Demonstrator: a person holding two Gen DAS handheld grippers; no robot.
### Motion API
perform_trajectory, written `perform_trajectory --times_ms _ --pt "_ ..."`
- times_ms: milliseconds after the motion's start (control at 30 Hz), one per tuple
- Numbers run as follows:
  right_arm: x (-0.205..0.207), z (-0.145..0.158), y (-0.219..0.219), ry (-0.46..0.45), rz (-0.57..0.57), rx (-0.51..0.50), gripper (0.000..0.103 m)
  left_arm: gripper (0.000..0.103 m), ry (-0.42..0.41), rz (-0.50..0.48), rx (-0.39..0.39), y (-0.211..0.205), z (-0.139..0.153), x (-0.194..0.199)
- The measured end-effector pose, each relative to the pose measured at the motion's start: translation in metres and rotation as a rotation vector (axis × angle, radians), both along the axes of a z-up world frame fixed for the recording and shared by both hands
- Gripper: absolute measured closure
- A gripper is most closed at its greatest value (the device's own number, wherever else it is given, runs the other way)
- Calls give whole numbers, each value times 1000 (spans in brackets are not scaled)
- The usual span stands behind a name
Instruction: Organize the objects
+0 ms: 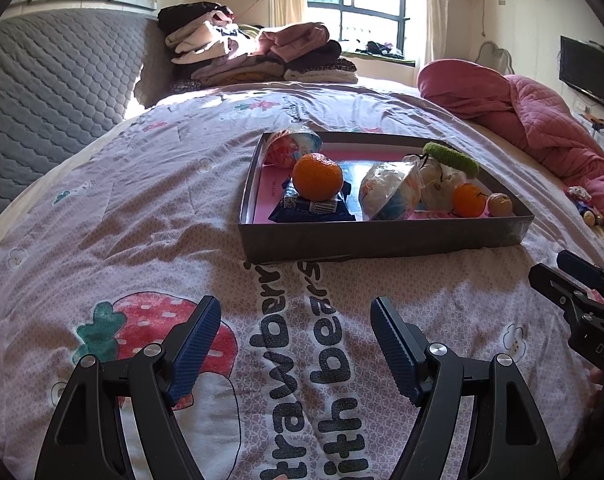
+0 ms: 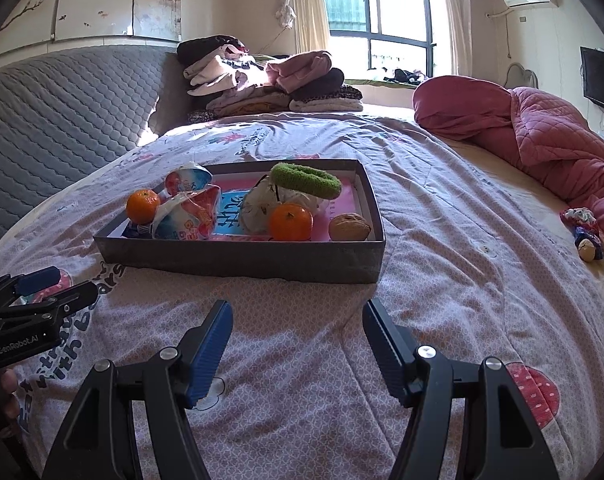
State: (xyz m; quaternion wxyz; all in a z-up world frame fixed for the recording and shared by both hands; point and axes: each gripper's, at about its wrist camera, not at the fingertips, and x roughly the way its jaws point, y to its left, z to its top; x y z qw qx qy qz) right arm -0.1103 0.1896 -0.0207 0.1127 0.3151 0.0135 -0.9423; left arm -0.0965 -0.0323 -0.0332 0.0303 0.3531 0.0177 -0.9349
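A shallow grey box [image 1: 381, 236] [image 2: 242, 256] with a pink inside lies on the bedspread. In it are two tangerines [image 1: 317, 176] [image 2: 290, 222], a walnut [image 1: 500, 204] [image 2: 349, 227], a green hair scrunchie [image 1: 451, 156] [image 2: 305, 180], a white pouch [image 2: 258, 204] and plastic snack packets [image 1: 389, 196] [image 2: 186, 216]. My left gripper [image 1: 296, 312] hovers open over the bedspread, short of the box's near wall, nothing between its fingers. Beside it, my right gripper [image 2: 298, 308] is likewise open and empty, in front of the box's right end.
Loose wrapped sweets and a walnut [image 2: 587, 248] lie on the bed far right, near a rumpled pink quilt [image 2: 541, 136]. Folded clothes [image 2: 262, 80] are stacked at the head of the bed against a grey padded headboard [image 2: 62, 112]. A hand shows under the left gripper's handle.
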Motion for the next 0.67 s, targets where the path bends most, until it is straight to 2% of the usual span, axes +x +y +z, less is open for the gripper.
perform_trajectory --times_ms 667 --pt "-6 -7 -4 -26 16 12 36 25 1 -18 2 3 -5 -6"
